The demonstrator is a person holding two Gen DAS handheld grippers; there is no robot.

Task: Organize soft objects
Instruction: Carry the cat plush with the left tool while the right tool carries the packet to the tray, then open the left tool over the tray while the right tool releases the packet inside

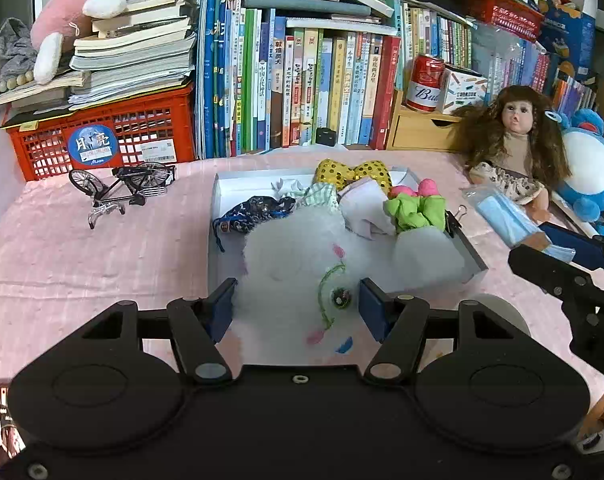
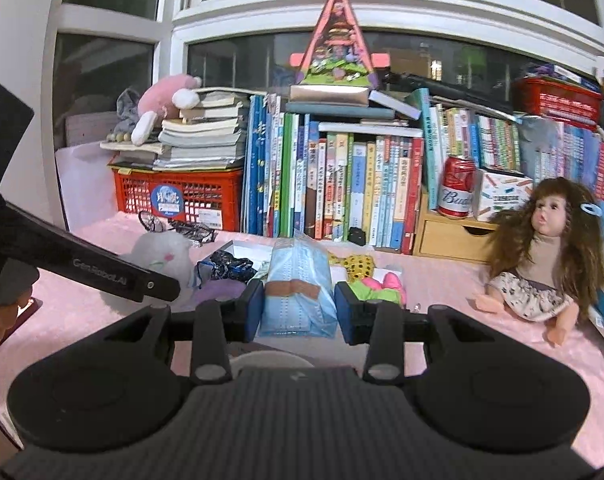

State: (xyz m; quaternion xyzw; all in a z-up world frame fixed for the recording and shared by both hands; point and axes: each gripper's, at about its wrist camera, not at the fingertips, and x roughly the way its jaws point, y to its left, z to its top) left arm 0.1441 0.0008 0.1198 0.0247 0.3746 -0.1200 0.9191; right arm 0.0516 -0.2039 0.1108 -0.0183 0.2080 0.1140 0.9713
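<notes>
My left gripper (image 1: 296, 308) is shut on a white plush toy (image 1: 302, 272) with embroidered green and pink marks, held over the near end of a white tray (image 1: 222, 184). In the tray lie a dark blue patterned pouch (image 1: 258, 210), a gold sequin bow (image 1: 353, 172), a green cloth (image 1: 415, 210), a pink piece (image 1: 417, 189) and white cloths (image 1: 365, 208). My right gripper (image 2: 298, 308) is shut on a clear-wrapped pack of blue face masks (image 2: 298, 292), above the pink tablecloth to the right of the tray. The pack (image 1: 509, 216) also shows in the left wrist view.
A long-haired doll (image 1: 513, 140) and a blue plush (image 1: 593, 172) sit at the right. On the left stand a model bicycle (image 1: 122, 188) and a red crate (image 1: 102, 140). Books (image 1: 302, 80), a red can (image 1: 423, 82) and a wooden drawer box (image 1: 421, 132) line the back.
</notes>
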